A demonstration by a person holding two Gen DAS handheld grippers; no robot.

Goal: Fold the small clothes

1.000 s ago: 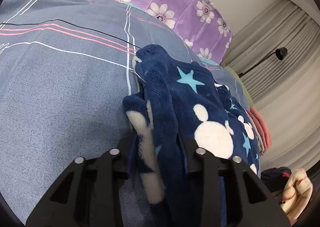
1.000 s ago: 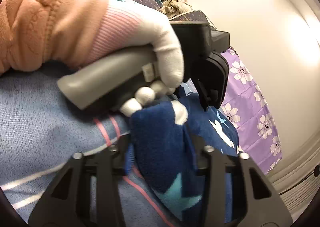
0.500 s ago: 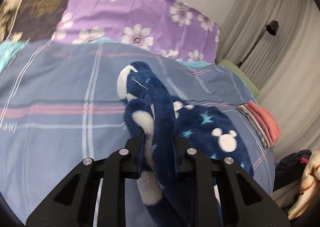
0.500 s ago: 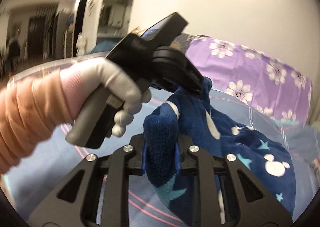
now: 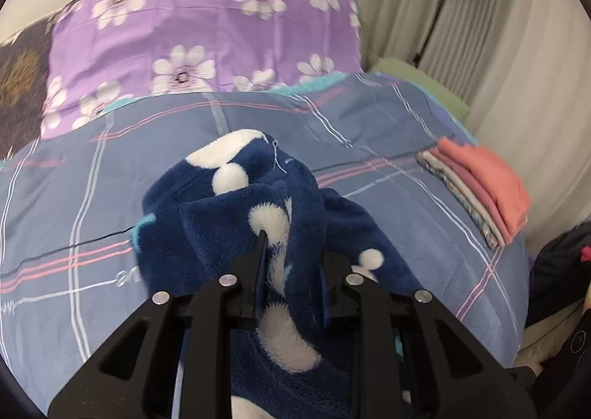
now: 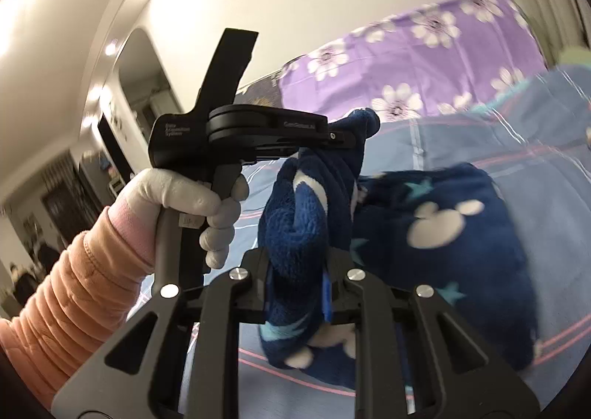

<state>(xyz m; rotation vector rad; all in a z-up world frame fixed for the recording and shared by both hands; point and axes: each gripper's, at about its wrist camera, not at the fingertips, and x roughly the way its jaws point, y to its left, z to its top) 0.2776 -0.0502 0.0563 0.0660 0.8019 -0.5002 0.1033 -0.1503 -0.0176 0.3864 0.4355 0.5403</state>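
A navy fleece garment [image 5: 236, 219] with white mouse heads and teal stars is lifted off the blue plaid bedspread [image 5: 74, 197]. My left gripper [image 5: 290, 271] is shut on a bunched fold of it. My right gripper [image 6: 295, 267] is shut on another bunch of the same garment [image 6: 461, 234], whose rest trails down to the bed at the right. In the right wrist view the left gripper [image 6: 343, 138] shows from the side, held by a white-gloved hand, pinching the fleece just above my right fingers.
A stack of folded clothes [image 5: 480, 186] with a coral piece on top lies at the bed's right edge. A purple flowered pillow [image 5: 207, 31] lies at the head. Grey curtains [image 5: 517, 50] hang on the right. Dark clothing [image 5: 557, 271] lies beside the bed.
Both grippers have risen and tilted up with the fleece still clamped. The garment has come up off the bed and hangs between them. The view now faces the pillow and wall.
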